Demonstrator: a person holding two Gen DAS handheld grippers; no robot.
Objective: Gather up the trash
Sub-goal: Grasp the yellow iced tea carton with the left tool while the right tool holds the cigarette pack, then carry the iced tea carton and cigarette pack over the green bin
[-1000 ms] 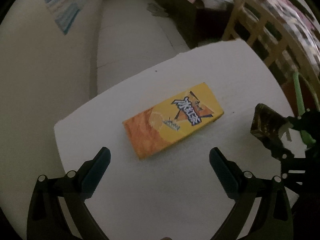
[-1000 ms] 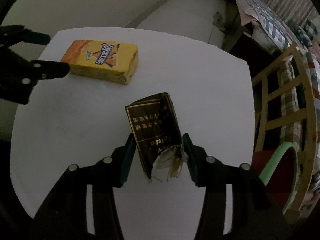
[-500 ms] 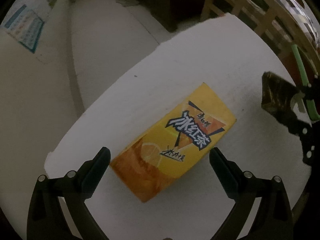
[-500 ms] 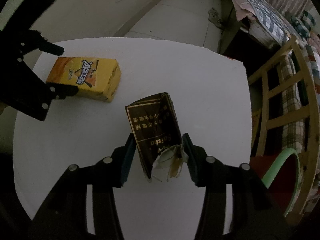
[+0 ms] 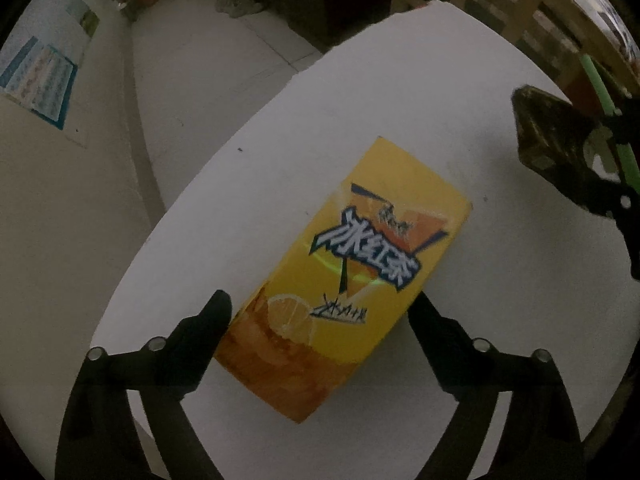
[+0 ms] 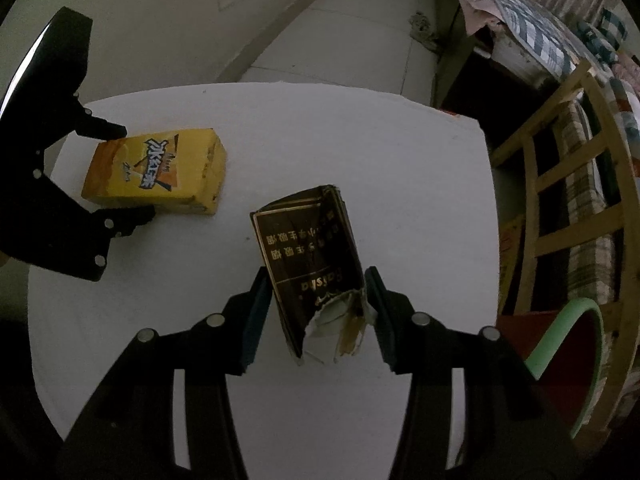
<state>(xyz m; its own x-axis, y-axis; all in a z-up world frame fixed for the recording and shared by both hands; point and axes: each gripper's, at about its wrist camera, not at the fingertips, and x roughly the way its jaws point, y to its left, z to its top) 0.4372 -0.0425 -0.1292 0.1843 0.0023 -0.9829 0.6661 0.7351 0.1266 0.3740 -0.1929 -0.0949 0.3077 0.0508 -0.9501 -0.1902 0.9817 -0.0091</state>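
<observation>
A yellow iced-tea carton lies flat on the white table. My left gripper is open, with one finger on each side of the carton's near end. The carton and left gripper also show at the left of the right wrist view. My right gripper is shut on a torn dark brown cigarette pack and holds it above the table. The pack shows at the right edge of the left wrist view.
A bin with a green rim stands low at the right of the table. A wooden chair or bed frame and bedding are behind it. The wall runs along the left, with the floor beyond the table.
My left gripper has moved forward until its open fingers straddle the yellow carton. My right gripper still holds the dark pack in the same grip.
</observation>
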